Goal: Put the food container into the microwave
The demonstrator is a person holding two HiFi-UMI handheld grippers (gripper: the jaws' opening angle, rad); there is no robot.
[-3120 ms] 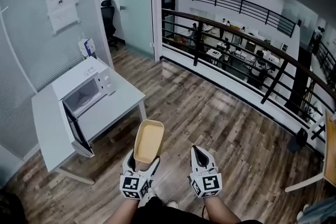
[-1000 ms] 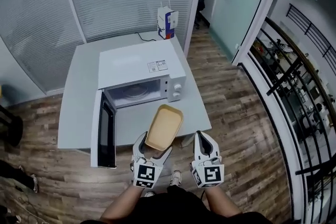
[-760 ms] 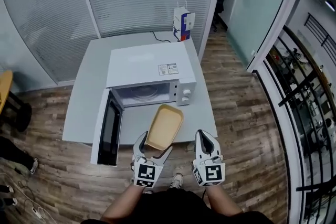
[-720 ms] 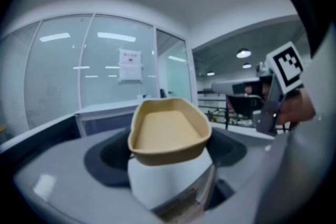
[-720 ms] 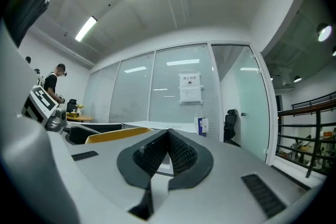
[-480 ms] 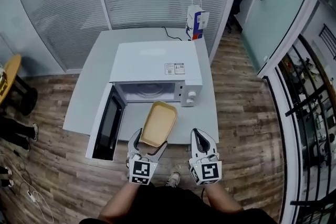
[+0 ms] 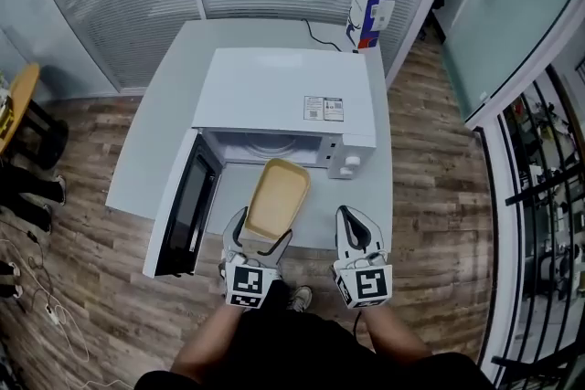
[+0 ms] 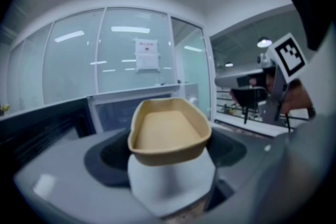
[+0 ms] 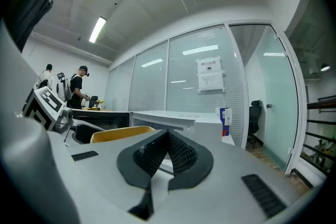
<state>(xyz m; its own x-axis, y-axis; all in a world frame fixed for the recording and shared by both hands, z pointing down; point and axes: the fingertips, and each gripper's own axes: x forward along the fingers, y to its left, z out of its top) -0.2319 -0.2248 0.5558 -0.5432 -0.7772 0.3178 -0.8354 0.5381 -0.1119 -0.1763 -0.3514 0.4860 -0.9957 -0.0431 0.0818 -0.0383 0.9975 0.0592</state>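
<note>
Beige plastic, shallow and empty: the food container (image 7: 277,196) is carried at its near end only by the left gripper (image 7: 260,238). Its far end hangs in the air over the white table (image 7: 164,123), just in front of the open cavity of the microwave (image 7: 283,91). It is not yet inside. The microwave door (image 7: 178,205) stands swung out to the left.

Risks noted:
- The hold is on one short end, so the whole length overhangs. If the far rim catches the lower lip of the cavity, the container will likely pivot in the grip or slip free.
- The container sits slightly askew to the opening, angled toward the control panel (image 7: 350,162). Pushed in as it is, its far right corner may strike the frame there.
- The open door is near the left gripper's left side; a sideways drift could knock it.

Jaws:
- Left gripper: narrowly spread, pinching the container's near end, with the base resting over the white jaw pad below.
- Right gripper (image 7: 353,224): jaws pressed together with nothing between them, held just beside the left at the table's front edge and touching nothing.
</note>
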